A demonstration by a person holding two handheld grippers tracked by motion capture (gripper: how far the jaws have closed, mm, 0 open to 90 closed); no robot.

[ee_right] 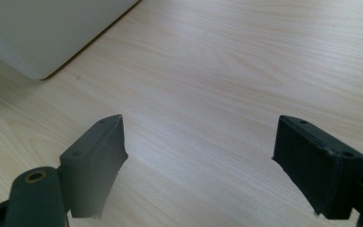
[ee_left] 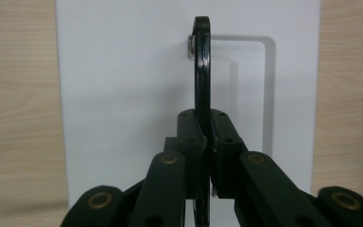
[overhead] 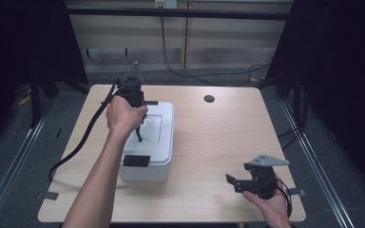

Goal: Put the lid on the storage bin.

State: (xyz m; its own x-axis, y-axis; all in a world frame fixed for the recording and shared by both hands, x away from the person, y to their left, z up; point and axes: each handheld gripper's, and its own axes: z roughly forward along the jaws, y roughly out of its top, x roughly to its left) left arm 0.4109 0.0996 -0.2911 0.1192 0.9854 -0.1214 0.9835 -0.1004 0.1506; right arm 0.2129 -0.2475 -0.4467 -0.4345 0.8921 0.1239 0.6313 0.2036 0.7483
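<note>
A white lidded box [overhead: 159,156] stands on the left half of the wooden table [overhead: 218,137]. Its thin black carrying handle [ee_left: 201,61] is swung up on edge from the recess in the lid [ee_left: 123,71]. My left gripper [ee_left: 207,130] points down over the lid and is shut on that handle [overhead: 139,134]; in the high view the left gripper [overhead: 141,118] sits above the lid's middle. My right gripper [overhead: 232,183] is held low near the front right of the table, jaws pointing left toward the box. The right gripper [ee_right: 198,156] is open, with bare wood between its pads.
Black latches sit at the box's front [overhead: 136,160] and back [overhead: 151,102]. A round dark cable hole [overhead: 209,99] lies at the table's far middle. The left gripper's cable [overhead: 83,137] trails off the left edge. A corner of the box [ee_right: 42,33] is ahead-left of the right gripper.
</note>
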